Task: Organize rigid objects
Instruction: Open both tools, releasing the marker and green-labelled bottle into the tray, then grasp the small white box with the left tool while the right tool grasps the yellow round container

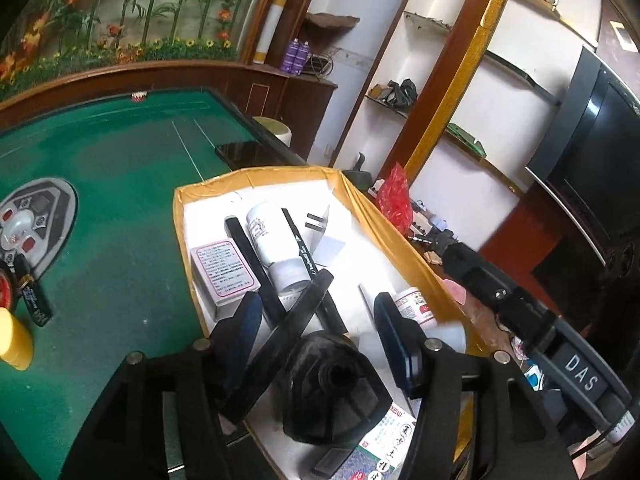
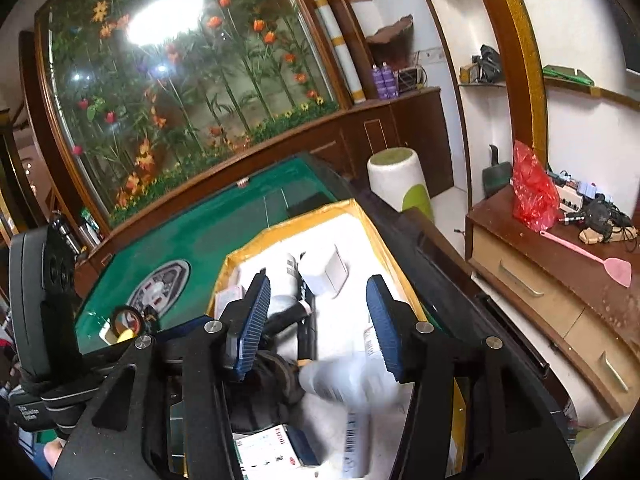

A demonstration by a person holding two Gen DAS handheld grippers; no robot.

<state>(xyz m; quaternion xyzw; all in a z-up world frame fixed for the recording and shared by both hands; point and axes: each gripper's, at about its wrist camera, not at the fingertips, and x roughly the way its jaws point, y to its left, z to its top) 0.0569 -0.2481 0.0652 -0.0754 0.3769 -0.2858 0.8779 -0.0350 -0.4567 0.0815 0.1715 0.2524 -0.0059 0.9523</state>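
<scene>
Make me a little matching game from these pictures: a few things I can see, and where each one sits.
Things:
1. pink-edged card box
2. yellow cylinder
3. pink fly swatter
4. red plastic bag

Places:
A. on the green table, outside the box
B. lying flat along the wooden cabinet top
C. inside the yellow-rimmed box, near its left wall
D. standing bunched on the cabinet, by the wall

Pairs: 1-C, 2-A, 3-B, 4-D
</scene>
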